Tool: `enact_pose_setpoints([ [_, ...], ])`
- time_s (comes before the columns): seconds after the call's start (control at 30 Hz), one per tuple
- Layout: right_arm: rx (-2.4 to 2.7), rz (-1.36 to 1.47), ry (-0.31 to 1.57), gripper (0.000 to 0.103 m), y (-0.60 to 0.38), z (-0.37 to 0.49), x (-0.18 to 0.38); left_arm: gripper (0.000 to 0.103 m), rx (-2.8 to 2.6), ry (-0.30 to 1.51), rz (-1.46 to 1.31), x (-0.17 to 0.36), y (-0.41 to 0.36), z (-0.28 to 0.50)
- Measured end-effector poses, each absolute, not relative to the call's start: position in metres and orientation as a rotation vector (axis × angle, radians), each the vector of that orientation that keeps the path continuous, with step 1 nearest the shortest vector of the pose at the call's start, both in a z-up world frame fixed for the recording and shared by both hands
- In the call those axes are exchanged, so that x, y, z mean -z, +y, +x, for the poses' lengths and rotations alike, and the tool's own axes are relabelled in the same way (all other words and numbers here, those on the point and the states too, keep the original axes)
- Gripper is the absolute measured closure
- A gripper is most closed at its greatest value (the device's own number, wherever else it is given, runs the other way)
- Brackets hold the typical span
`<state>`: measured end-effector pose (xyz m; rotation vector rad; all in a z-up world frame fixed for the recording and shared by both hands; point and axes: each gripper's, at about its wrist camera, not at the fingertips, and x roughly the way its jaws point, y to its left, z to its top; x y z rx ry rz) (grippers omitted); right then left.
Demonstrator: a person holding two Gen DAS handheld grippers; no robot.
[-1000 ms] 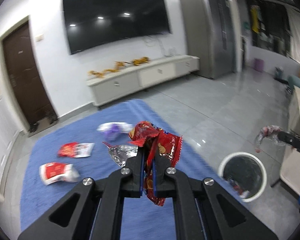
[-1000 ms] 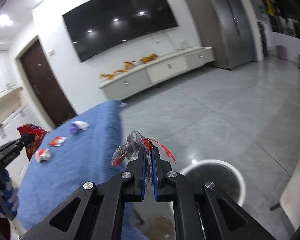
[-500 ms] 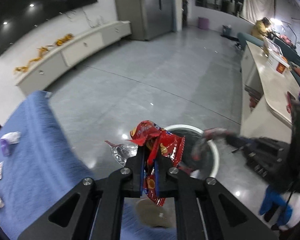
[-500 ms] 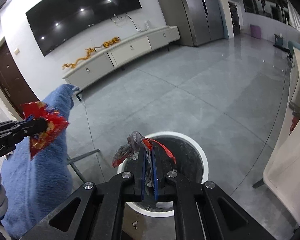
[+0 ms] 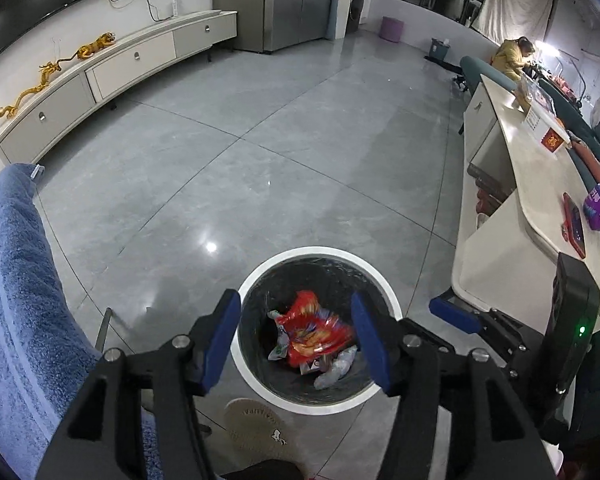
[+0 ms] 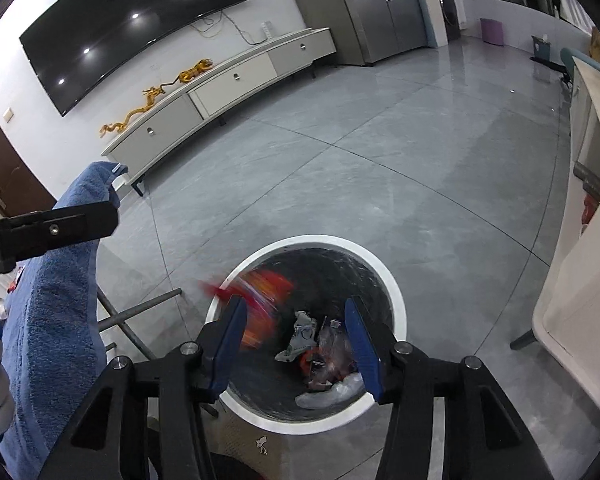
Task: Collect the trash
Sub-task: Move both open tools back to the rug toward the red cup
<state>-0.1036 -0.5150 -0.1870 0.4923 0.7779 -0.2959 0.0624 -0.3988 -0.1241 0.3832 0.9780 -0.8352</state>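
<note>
Lying below parted fingers (image 5: 224,332): wrapper (image 5: 314,330)

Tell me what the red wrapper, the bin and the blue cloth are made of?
Red wrapper: probably thin plastic film, glossy and crinkled, with a silvery inside. Bin: smooth white rim, likely plastic; a wrinkly black liner bag inside. Blue cloth: terry towelling, fuzzy and looped, with no shine.

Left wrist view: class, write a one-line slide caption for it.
Open left gripper poised above a round white-rimmed trash bin on grey tiles, a crumpled red snack wrapper lying inside.
</note>
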Motion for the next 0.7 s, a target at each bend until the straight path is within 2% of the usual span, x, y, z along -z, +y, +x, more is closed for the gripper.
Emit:
enact_pose_setpoints([
  [0.27,0.343,0.51,0.724,0.054,-0.523,-0.127,0.163,0.047,0.778,0.906,0.357,0.104,-0.371,0.059],
  [0.7,0.373,0.471,0.56,0.051,-0.505,-0.155,0.085,0.047,0.748,0.744,0.225,0.031,-0.257,0.054],
])
